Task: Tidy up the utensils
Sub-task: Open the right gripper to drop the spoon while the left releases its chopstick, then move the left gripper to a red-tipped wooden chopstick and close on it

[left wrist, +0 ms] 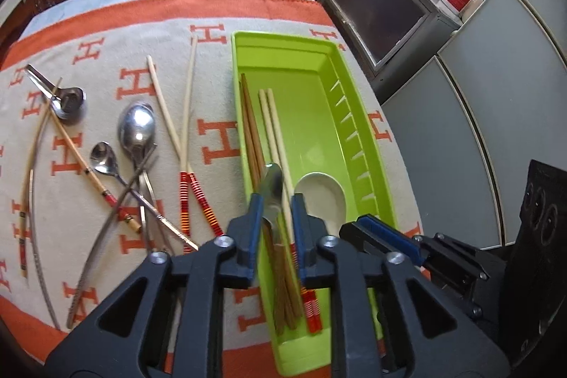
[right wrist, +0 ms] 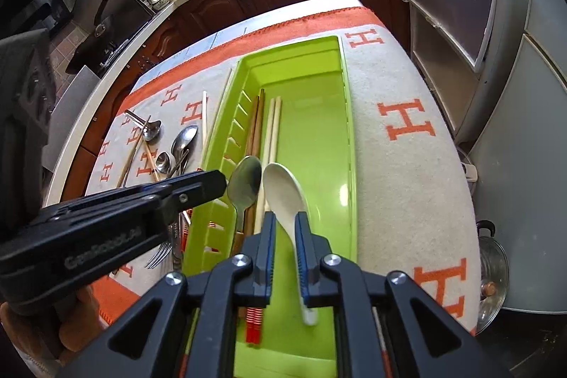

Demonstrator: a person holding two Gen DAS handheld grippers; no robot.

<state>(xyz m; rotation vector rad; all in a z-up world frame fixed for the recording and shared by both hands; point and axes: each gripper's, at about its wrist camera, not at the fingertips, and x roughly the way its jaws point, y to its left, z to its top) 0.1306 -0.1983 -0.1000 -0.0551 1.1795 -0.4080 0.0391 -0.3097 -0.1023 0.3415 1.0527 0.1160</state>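
A lime-green tray (left wrist: 361, 116) lies lengthwise on the orange-and-cream cloth. It holds brown chopsticks (left wrist: 250, 126) and pale chopsticks (left wrist: 273, 130). My left gripper (left wrist: 277, 211) hovers over the tray's near left side. A metal spoon (left wrist: 272, 181) lies between its fingers, with a gap beside it. From the right wrist view, this metal spoon (right wrist: 244, 183) rests on the chopsticks just past the left gripper (right wrist: 212, 183). My right gripper (right wrist: 286, 229) straddles the raised handle of a white ceramic spoon (right wrist: 283, 190). The handle is close against the right finger, and green shows on its other side.
Loose on the cloth left of the tray are metal spoons (left wrist: 136, 130), striped pale chopsticks (left wrist: 186, 116), thin bamboo chopsticks (left wrist: 26, 186) and a fork (right wrist: 159, 254). A steel pot (right wrist: 490, 268) stands beyond the table's right edge. Cabinets surround the table.
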